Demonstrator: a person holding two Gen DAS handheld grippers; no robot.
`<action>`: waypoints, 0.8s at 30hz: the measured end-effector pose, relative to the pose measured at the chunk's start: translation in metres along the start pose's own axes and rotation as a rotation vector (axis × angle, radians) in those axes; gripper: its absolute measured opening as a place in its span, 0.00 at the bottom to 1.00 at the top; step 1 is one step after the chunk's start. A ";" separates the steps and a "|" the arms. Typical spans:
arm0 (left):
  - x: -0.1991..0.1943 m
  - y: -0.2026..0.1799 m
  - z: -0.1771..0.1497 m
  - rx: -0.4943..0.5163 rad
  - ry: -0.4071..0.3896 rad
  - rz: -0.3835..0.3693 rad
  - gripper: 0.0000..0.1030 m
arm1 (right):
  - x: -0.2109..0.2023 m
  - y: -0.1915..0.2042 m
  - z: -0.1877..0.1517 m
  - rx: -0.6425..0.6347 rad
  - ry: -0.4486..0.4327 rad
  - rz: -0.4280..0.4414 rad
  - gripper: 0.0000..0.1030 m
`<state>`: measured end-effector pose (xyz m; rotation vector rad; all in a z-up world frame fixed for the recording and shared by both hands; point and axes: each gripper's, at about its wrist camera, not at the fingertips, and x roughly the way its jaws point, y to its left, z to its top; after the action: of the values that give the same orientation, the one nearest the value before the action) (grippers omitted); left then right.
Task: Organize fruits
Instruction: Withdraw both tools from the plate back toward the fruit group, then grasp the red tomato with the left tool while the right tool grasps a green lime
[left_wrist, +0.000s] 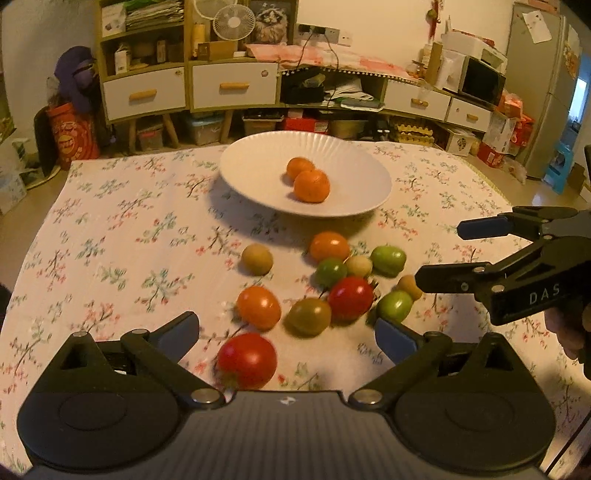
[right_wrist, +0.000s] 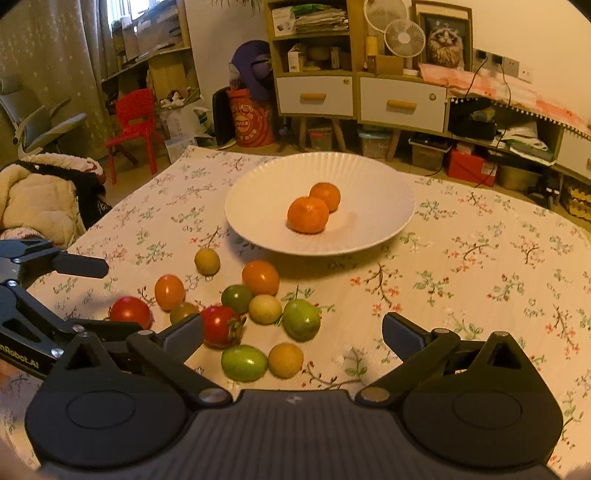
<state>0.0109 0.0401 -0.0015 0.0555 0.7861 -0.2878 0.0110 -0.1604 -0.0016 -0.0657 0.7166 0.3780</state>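
Cotton-looking cloth (left_wrist: 110, 229) with a printed twig-and-blossom pattern covers the counter, and its ribbed weave probably keeps the round fruit from rolling off.

At my left, my left tongs (left_wrist: 286, 334) hang low over the near edge of the pile, both blue-padded fingers spread wide with nothing between them. A glossy red tomato (left_wrist: 246, 360) sits just ahead of the gap, a sensible first pick since it lies apart from the cluster. Beyond it an orange tomato (left_wrist: 258, 307) and a dull yellowish round fruit (left_wrist: 257, 259) also stand clear.

In the middle, the rest crowd together: smooth green tomatoes (right_wrist: 301, 319), a second red one (right_wrist: 221, 325) with its dried stem, and pale matte balls touching their neighbours. Farther back stands the white plate (right_wrist: 388, 192), fluted at the rim and shallow, holding two dimpled tangerines (right_wrist: 307, 214) pressed side by side. I judge it the collecting place, so most of the sorting is not yet done.

At the right, my right tongs (right_wrist: 291, 332) hover over the pile's other edge, likewise gaping and empty.
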 end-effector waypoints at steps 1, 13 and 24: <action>0.000 0.001 -0.003 -0.002 0.000 0.004 0.98 | 0.001 0.001 -0.002 -0.005 0.001 -0.001 0.99; -0.002 0.022 -0.027 -0.032 0.007 0.065 0.98 | 0.010 0.007 -0.021 -0.029 0.022 -0.012 0.99; 0.009 0.021 -0.042 -0.018 0.027 0.072 0.98 | 0.022 0.009 -0.038 -0.052 0.053 -0.037 0.99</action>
<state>-0.0058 0.0644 -0.0389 0.0709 0.8118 -0.2117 -0.0014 -0.1521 -0.0437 -0.1389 0.7567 0.3602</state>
